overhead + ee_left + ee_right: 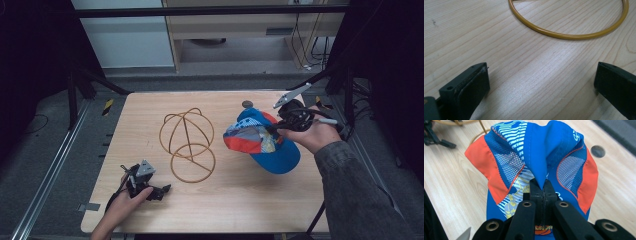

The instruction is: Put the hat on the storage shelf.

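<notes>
The right tool (541,188) is pressed together on a fold of the cap (536,160), pinching the blue crown cloth so that the cap hangs from that 1 pleat, open side down and clear of the bench (240,200) near its right edge. A grip on the soft top, rather than on the stiff brim, lets the crown sag into a dome, which likely suits lowering it over the wire stand (187,145). That stand sits near the middle of the bench, its 2 hoops and ribs shaped to carry a cap. The left tool (159,190) rests by the near left corner, spread wide with nothing between its pads, aimed at the stand's base ring (571,35); it seems parked there to steady the frame if needed. A small dark disc (247,104) lies near the far edge. The cap bears white lettering and a yellow print on blue; neither is legible.
</notes>
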`<state>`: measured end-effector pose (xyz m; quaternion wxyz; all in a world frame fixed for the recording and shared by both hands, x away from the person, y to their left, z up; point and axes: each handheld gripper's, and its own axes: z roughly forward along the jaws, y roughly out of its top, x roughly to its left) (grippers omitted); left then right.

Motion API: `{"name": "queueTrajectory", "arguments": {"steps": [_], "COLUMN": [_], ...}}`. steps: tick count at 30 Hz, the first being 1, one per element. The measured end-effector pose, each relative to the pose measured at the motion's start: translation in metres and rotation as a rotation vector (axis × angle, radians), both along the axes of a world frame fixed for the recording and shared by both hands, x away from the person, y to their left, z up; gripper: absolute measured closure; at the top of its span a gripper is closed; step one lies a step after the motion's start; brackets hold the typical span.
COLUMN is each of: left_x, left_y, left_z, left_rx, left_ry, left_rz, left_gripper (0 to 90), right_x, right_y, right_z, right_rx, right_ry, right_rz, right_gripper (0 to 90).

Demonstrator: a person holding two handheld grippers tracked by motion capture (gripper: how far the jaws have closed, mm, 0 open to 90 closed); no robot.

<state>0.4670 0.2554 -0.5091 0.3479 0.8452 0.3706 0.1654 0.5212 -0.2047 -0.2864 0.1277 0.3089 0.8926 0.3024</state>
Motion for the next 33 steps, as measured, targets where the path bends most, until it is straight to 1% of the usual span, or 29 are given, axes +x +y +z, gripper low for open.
{"name": "queueTrajectory", "arguments": {"steps": [6,8,10,12,13,15,16,17,19,20,22,24,26,27,29,32,33], "left_x": [0.0,0.0,0.0,0.0,0.0,0.0,0.0,0.0,0.0,0.0,0.0,0.0,0.0,0.0,0.0,0.0,0.0], "left_y": [0.0,0.0,0.0,0.0,0.0,0.0,0.0,0.0,0.0,0.0,0.0,0.0,0.0,0.0,0.0,0.0,0.0], "left_z": [0.0,0.0,0.0,0.0,0.0,0.0,0.0,0.0,0.0,0.0,0.0,0.0,0.0,0.0,0.0,0.0,0.0], "left_rx": [-0.001,0.001,0.001,0.001,0.001,0.001,-0.001,-0.001,0.0,0.0,0.0,-0.001,-0.001,-0.001,-0.001,0.0,0.0], "left_ry": [0.001,0.004,0.003,0.004,0.003,0.003,0.003,0.003,0.003,0.003,0.003,0.003,0.003,0.002,0.003,0.003,0.002], "left_rz": [0.001,-0.001,0.0,0.0,-0.001,0.0,0.001,0.001,0.001,0.001,0.001,0.001,0.001,0.001,0.001,0.001,0.001], "left_gripper": [0.0,0.0,0.0,0.0,0.0,0.0,0.0,0.0,0.0,0.0,0.0,0.0,0.0,0.0,0.0,0.0,0.0], "right_x": [-0.005,-0.006,-0.007,-0.008,-0.008,-0.008,-0.009,-0.009,-0.009,-0.009,-0.01,-0.01,-0.01,-0.01,-0.01,-0.009,-0.009], "right_y": [-0.004,-0.003,-0.003,-0.002,0.0,0.0,0.002,0.002,0.005,0.005,0.007,0.011,0.012,0.015,0.019,0.023,0.027], "right_z": [0.026,0.033,0.036,0.041,0.046,0.049,0.053,0.053,0.06,0.06,0.066,0.073,0.075,0.08,0.086,0.091,0.096], "right_rx": [0.012,0.015,0.016,0.018,0.015,0.016,0.016,0.016,0.02,0.02,0.02,0.024,0.025,0.028,0.03,0.034,0.038], "right_ry": [-0.044,-0.051,-0.056,-0.066,-0.074,-0.077,-0.085,-0.085,-0.098,-0.098,-0.107,-0.121,-0.124,-0.133,-0.142,-0.153,-0.162], "right_rz": [0.004,0.002,0.005,0.008,0.011,0.016,0.022,0.022,0.028,0.028,0.032,0.037,0.04,0.042,0.048,0.051,0.06], "right_gripper": [89.9,89.9,89.9,89.9,89.9,89.9,89.9,89.9,89.9,89.9,89.9,89.9,90.0,89.9,89.9,90.0,90.0]}}
